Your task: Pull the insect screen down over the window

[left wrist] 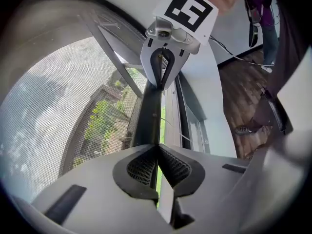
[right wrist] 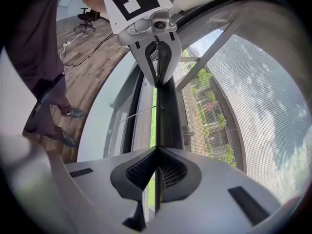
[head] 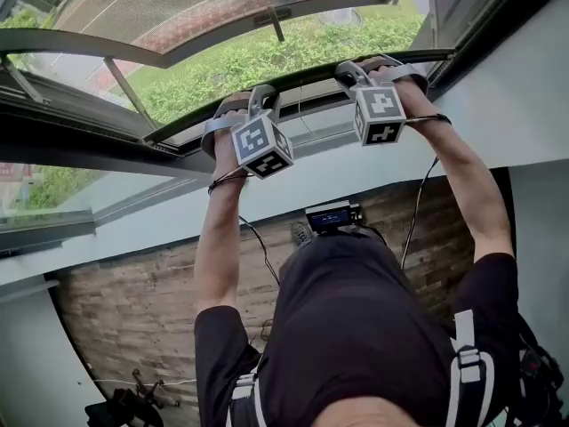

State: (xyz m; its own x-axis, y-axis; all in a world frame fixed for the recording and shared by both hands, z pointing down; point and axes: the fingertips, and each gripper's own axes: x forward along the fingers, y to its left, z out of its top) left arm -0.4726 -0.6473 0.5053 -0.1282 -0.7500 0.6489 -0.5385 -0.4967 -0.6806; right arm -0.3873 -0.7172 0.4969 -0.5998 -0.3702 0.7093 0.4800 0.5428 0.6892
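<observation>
The insect screen's mesh (head: 178, 7) hangs over the upper window, with its dark bottom bar (head: 307, 85) running across below it. My left gripper (head: 249, 100) is shut on this bar; in the left gripper view its pads (left wrist: 141, 167) pinch the bar's thin edge (left wrist: 148, 111), with mesh (left wrist: 63, 106) to the left. My right gripper (head: 360, 65) is shut on the same bar (right wrist: 168, 106) further right, with mesh (right wrist: 253, 91) beside it. Each gripper view shows the other gripper clamped on the bar ahead. Green bushes show through the gap under the bar.
A white sill (head: 293, 181) and the window's lower frame (head: 80, 140) lie below the bar. A wooden floor (head: 133, 310) is under me, with cables on it. An office chair (right wrist: 87, 16) stands behind, and another person (left wrist: 265, 23) stands on the floor.
</observation>
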